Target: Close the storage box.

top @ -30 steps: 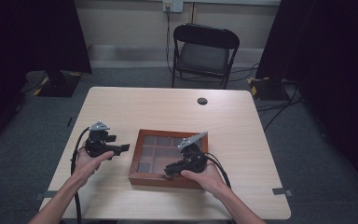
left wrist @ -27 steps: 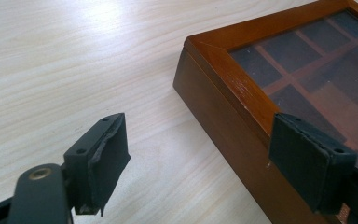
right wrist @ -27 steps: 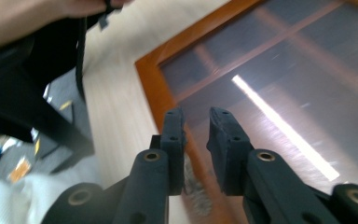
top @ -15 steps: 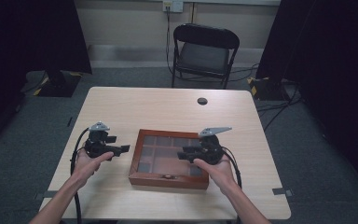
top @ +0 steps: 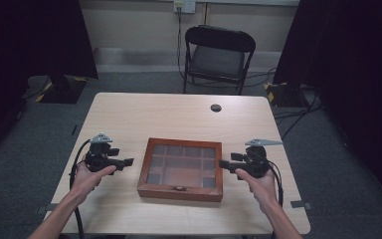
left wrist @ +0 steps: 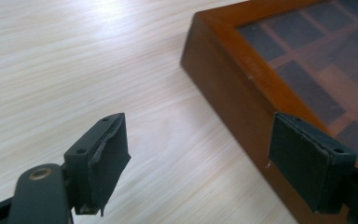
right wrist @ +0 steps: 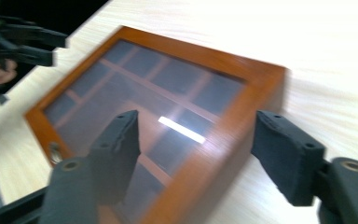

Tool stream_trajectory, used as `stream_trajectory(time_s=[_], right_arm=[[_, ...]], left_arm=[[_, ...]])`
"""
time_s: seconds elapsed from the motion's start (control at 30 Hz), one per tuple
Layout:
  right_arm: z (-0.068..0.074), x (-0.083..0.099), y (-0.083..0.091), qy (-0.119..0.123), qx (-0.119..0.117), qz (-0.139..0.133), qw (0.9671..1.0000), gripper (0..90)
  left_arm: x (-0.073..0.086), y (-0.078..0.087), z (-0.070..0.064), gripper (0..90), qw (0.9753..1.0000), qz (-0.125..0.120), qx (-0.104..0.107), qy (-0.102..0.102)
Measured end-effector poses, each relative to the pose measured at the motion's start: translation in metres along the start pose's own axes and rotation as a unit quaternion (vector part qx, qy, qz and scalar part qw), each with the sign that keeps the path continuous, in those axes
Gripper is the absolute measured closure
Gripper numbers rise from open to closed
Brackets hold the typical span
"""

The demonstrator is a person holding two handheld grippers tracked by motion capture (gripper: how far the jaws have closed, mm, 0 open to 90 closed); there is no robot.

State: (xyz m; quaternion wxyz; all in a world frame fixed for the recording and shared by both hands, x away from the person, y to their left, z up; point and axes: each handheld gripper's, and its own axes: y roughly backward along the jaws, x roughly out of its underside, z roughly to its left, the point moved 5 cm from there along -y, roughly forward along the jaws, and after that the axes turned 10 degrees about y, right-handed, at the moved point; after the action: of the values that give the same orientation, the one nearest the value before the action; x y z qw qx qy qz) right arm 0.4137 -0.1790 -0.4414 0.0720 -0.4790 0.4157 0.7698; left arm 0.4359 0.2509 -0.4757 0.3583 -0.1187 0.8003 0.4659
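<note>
A shut wooden box (top: 181, 169) with a glass-paned lid and a small front clasp lies at the table's near middle. Through the glass I see its divided compartments (right wrist: 135, 98). My left gripper (top: 128, 162) hovers just left of the box, open and empty, and its view looks at the box's left side wall (left wrist: 242, 98). My right gripper (top: 222, 163) hangs at the box's right edge, jaws wide apart and holding nothing. In the right gripper view the box's near corner (right wrist: 261, 79) lies between the pads.
A small black round object (top: 216, 107) rests near the table's far edge. A black folding chair (top: 218, 55) stands behind the table (top: 144, 114). Cables trail from both grippers toward the front edge.
My right gripper has drawn back from above the box's lid to its right side. The left gripper has stayed where it was.
</note>
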Motion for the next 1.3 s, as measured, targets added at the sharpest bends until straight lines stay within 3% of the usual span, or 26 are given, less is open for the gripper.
stream_trajectory(time_s=[0.17,0.33,0.37,0.4,0.57,0.63,0.73,0.8,0.83,0.87,0.97,1.03,1.13,1.2,1.3], right_arm=[[-0.023,0.022,0.009,-0.017,0.03,0.028,0.999,24.0],[-0.041,0.036,0.011,-0.043,0.052,0.042,0.9968,19.2],[-0.046,0.039,0.011,-0.054,0.059,0.048,0.9956,17.4],[-0.053,0.044,0.009,-0.07,0.075,0.066,0.9925,14.8],[-0.062,0.061,0.0,-0.075,0.103,0.11,0.9856,14.9],[-0.067,0.067,-0.001,-0.068,0.133,0.128,0.9805,14.8],[-0.074,0.075,-0.002,-0.082,0.163,0.139,0.9733,14.4],[-0.075,0.077,-0.002,-0.078,0.173,0.139,0.9719,14.2],[-0.076,0.078,-0.004,-0.061,0.199,0.143,0.9677,13.7],[-0.075,0.078,-0.006,-0.056,0.205,0.142,0.9668,12.3],[-0.073,0.081,-0.015,-0.011,0.224,0.137,0.9647,0.7],[-0.071,0.082,-0.021,-0.001,0.231,0.122,0.9652,0.0],[-0.07,0.082,-0.024,-0.003,0.239,0.107,0.965,0.0],[-0.07,0.083,-0.027,0.006,0.242,0.08,0.9669,0.0],[-0.069,0.083,-0.027,0.007,0.241,0.077,0.9674,0.0]], left_arm=[[0.004,0.009,0.016,19.6,0.9994,-0.005,-0.032,0.01],[0.013,0.014,0.033,17.6,0.9986,0.006,-0.052,0.01],[0.017,0.014,0.037,17.6,0.9978,0.011,-0.065,0.011],[0.019,0.014,0.041,18.7,0.9972,0.019,-0.07,0.022],[0.027,0.005,0.05,18.3,0.9943,0.04,-0.094,0.029],[0.03,0.002,0.053,18.0,0.9936,0.047,-0.1,0.024],[0.032,-0.001,0.056,17.6,0.9926,0.052,-0.108,0.016],[0.033,-0.002,0.057,16.2,0.9916,0.053,-0.118,0.012],[0.036,-0.007,0.058,16.3,0.9905,0.05,-0.128,0.003],[0.038,-0.009,0.058,16.3,0.9899,0.056,-0.13,-0.004],[0.039,-0.015,0.056,13.0,0.9899,0.039,-0.136,-0.006],[0.039,-0.018,0.055,11.2,0.9903,0.029,-0.135,-0.007],[0.04,-0.023,0.055,0.0,0.9909,0.01,-0.134,-0.003],[0.041,-0.026,0.054,0.0,0.9925,-0.007,-0.122,-0.004],[0.042,-0.026,0.055,0.0,0.9924,-0.011,-0.122,-0.008]])
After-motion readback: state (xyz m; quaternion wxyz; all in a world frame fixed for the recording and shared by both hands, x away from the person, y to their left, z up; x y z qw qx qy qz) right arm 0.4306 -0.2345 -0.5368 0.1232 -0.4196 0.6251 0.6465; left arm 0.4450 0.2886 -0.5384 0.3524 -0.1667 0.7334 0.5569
